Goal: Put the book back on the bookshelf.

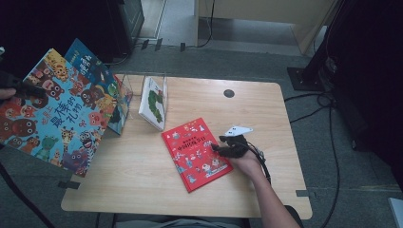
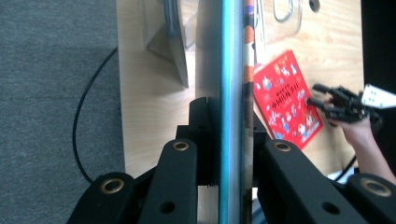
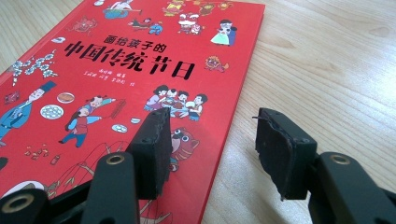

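Observation:
My left gripper [image 1: 19, 88] is shut on a large blue picture book [image 1: 52, 114] with cartoon animals and holds it tilted in the air off the table's left edge. In the left gripper view this book [image 2: 232, 93] stands edge-on, pinched between the jaws of that gripper [image 2: 229, 121]. A red picture book [image 1: 196, 153] lies flat on the wooden table [image 1: 142, 180]. My right gripper [image 1: 223, 145] is open at its right edge. In the right gripper view one pad [image 3: 152, 149] hovers over the red cover [image 3: 116, 70], the other over bare wood.
A clear book stand [image 1: 142, 78] at the table's back left holds a white book [image 1: 153, 102] and another blue book [image 1: 95, 66]. A black round cap [image 1: 229, 93] sits in the tabletop. Cables [image 1: 332, 142] run over the floor on the right.

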`<act>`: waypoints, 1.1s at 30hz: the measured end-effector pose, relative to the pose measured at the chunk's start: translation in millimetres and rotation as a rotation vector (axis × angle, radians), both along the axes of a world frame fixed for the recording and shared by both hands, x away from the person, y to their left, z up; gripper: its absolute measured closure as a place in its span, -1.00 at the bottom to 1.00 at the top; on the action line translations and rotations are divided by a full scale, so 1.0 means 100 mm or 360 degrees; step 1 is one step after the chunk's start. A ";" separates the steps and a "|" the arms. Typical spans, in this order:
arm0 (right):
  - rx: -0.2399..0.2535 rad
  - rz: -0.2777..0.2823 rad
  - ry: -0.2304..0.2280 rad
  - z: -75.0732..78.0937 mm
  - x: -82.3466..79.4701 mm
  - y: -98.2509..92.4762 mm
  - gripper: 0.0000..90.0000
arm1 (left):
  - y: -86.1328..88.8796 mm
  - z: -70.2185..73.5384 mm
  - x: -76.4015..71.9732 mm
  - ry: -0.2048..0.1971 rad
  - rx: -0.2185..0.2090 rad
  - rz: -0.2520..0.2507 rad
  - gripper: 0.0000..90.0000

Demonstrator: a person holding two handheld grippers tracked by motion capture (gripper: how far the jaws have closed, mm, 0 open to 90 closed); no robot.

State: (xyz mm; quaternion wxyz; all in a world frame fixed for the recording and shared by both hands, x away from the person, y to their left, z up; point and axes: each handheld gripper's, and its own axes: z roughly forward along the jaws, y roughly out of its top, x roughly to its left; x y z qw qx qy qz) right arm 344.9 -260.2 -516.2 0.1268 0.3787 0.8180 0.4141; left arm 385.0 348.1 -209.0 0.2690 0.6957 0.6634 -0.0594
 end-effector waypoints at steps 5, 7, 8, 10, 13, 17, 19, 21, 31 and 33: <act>0.0006 0.0005 0.0006 0.00 0.00 0.00 0.02 | -0.05 0.02 0.15 -0.0028 -0.0017 0.0056 0.81; 0.0014 0.0001 0.0006 0.00 0.00 0.01 0.02 | -0.07 0.03 0.23 -0.0040 -0.0025 0.0080 0.81; 0.0014 0.0001 0.0006 0.00 0.00 0.01 0.02 | -0.07 0.03 0.23 -0.0040 -0.0025 0.0080 0.81; 0.0010 -0.0005 0.0013 0.00 0.00 0.02 0.04 | -0.10 0.03 0.34 -0.0063 -0.0027 0.0117 0.81; 0.0013 -0.0006 0.0029 0.01 -0.01 0.02 0.05 | -0.13 0.01 0.44 -0.0084 -0.0008 0.0153 0.81; 0.0011 0.0007 0.0048 0.01 -0.01 0.01 0.05 | -0.18 -0.06 0.57 -0.0094 0.0013 0.0167 0.81; 0.0014 0.0006 0.0054 0.02 -0.03 0.01 0.06 | -0.21 -0.10 0.64 -0.0084 0.0010 0.0166 0.81; 0.0006 0.0013 0.0047 0.02 -0.05 0.03 0.06 | -0.23 -0.14 0.71 -0.0075 0.0011 0.0160 0.81; 0.0009 0.0022 0.0022 0.01 -0.18 0.05 0.07 | -0.44 -0.28 0.98 -0.0070 0.0046 0.0149 0.79; 0.0014 0.0015 0.0004 0.00 -0.21 0.03 0.08 | -0.49 -0.32 1.02 -0.0062 0.0069 0.0141 0.79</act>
